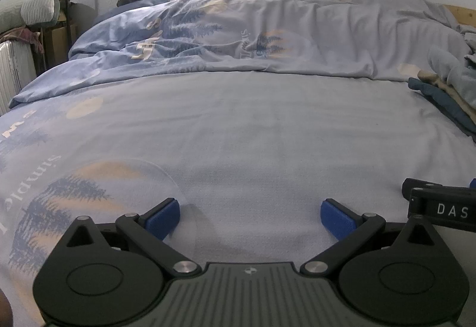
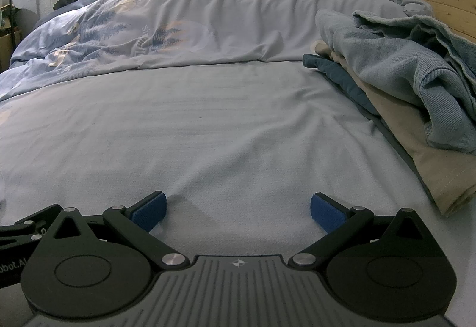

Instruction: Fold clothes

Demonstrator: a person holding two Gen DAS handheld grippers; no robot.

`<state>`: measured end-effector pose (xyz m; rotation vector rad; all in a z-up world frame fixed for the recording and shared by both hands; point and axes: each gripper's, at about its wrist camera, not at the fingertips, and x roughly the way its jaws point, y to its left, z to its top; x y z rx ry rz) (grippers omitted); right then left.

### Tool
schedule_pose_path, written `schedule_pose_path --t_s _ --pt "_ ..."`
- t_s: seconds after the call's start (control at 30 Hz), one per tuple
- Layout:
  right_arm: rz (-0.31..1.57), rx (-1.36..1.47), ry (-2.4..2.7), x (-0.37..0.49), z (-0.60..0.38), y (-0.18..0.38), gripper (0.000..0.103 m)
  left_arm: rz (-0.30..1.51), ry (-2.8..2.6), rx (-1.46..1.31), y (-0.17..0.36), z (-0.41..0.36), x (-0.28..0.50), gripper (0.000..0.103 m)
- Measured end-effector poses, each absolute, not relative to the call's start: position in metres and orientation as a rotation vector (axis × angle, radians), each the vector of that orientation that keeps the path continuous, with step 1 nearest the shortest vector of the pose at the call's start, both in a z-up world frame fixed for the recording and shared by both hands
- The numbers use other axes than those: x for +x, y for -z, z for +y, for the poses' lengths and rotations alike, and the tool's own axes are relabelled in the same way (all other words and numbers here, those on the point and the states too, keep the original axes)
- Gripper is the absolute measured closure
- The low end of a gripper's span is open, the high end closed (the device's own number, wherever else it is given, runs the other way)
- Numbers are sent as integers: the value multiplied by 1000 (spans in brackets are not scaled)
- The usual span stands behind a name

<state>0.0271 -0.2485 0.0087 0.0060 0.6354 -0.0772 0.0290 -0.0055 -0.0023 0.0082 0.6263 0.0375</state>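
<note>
clothes pile (image 2: pixel 416 95) lying at the bed's (image 2: pixel 208 133) right edge; likely soft, light, floppy; judging the top denim garment's (image 2: pixel 395 59) hem the best grip | left gripper (image 1: pixel 250 218) hovering spread wide, gripping nothing | right gripper (image 2: pixel 238 212) likewise spread wide, touching nothing, pile lying ahead-right

Bed sheet (image 2: pixel 226 130): pale blue, plain here. Duvet (image 1: pixel 208 32): light blue, dark-blue tree prints, peach circles, white lettering. Clothes pile (image 2: pixel 410 83): light blue denim on top, beige under it, teal at the bottom. Gripper pads (image 2: pixel 150 212): blue; frames black. Headboard (image 2: pixel 446 6): light wood.
</note>
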Motion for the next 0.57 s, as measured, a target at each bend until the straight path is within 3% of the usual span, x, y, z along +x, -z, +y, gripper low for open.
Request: schedule_pose_path --t_s 0.57 --pt "635 6 77 27 -249 -9 0 622 -37 7 3 -10 30 0"
